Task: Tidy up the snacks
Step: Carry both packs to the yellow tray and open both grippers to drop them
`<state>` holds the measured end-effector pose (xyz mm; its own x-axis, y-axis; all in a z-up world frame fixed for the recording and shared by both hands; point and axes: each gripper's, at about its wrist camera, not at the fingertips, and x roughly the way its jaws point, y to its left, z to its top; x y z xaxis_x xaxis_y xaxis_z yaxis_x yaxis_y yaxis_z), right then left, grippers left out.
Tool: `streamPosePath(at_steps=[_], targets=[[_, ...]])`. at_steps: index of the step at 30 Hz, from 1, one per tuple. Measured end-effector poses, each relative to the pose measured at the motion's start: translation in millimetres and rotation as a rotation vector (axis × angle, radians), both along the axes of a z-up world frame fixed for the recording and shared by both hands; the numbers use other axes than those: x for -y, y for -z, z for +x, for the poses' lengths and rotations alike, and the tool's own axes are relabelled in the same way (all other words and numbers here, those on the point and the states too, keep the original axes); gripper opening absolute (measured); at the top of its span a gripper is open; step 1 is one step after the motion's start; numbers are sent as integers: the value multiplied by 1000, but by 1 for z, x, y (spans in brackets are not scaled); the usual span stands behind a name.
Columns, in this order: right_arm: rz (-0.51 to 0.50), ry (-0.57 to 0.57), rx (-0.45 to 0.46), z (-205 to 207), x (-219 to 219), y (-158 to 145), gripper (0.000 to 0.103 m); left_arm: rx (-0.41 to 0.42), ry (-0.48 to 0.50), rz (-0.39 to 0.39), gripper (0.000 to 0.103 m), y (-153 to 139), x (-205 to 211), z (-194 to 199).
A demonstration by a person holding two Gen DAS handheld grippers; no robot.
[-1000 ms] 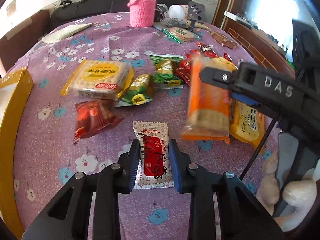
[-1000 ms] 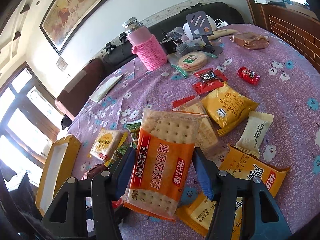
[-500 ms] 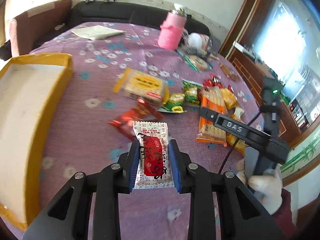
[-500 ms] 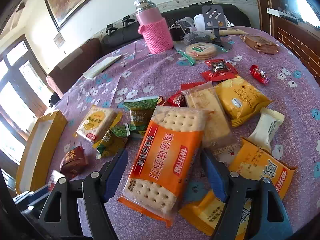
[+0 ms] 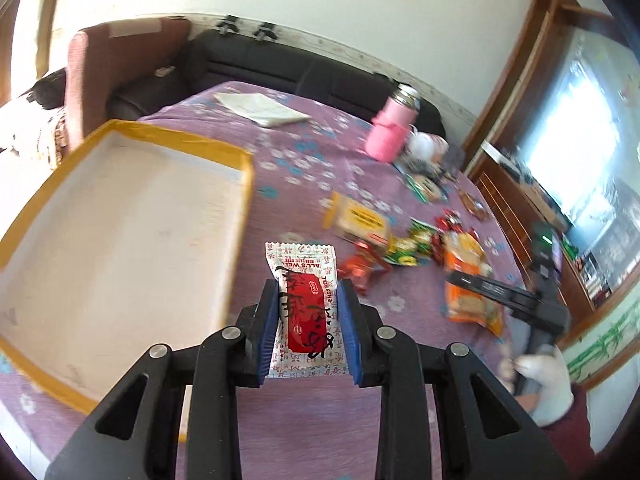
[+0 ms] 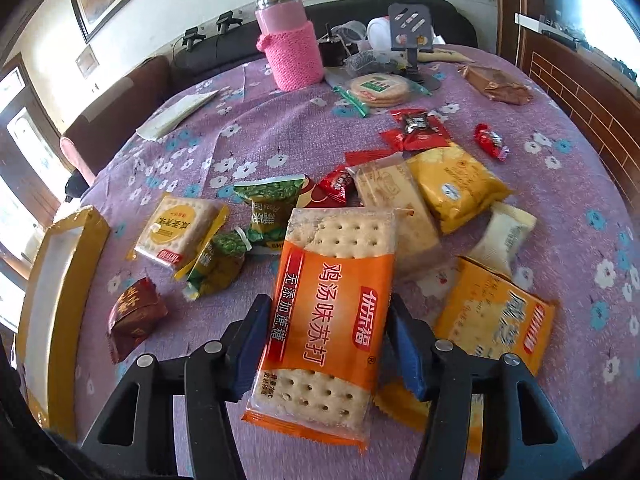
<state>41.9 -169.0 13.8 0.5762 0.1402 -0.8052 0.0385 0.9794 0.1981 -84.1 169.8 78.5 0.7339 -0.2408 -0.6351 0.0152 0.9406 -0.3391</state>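
Purple cloth with white and blue flowers [image 6: 280,136] covers the round table, and a black sofa [image 5: 280,68] stands behind it. On the table, at about 9 o'clock in the left wrist view, lies a shallow yellow tray [image 5: 244,208] with a white bottom, with nothing visible inside it.

The left gripper [image 5: 308,320] is clenched on a white and red sachet [image 5: 305,300], its blue pads pressing both long edges; the sachet hangs above the cloth, just beside the tray's right rim.

The right gripper [image 6: 326,340] has just been closing, and the orange cracker pack [image 6: 332,312] stands between its jaws; both pads seem to touch the pack's sides, with its far end towards 12 o'clock. Around it lie other snacks: a yellow round-cracker pack [image 6: 178,232] at 10 o'clock, green pea bags [image 6: 272,208] at 11 o'clock, a dark red wrapped cake [image 6: 134,316] at 9 o'clock, and yellow packs [image 6: 452,188] at 1 o'clock. A pink knitted flask [image 6: 290,40] stands at the far edge.
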Motion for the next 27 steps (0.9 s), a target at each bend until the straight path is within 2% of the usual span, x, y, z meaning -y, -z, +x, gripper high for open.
streamPosePath(at_steps=[6,9,13,19,23,27], targets=[[128,-49,50,-28,-7,-38,59,-6,-118,10,26,6,-56,-3],[173,-150,88,-35,-38,-65,59,-16,-173,30,26,11,-82,-3],[227,-305,88,-37,-97,-81,58,-37,-219,62,27,18,-108,-1],[305,-527,-11,-39,-207,-70,58,-70,-263,85,27,27,-136,3],[291,-633,-54,-42,-275,-59,58,-101,-282,82,27,36,-151,6],[257,-679,-92,-38,-317,-43,58,-122,-298,67,27,44,-164,7]])
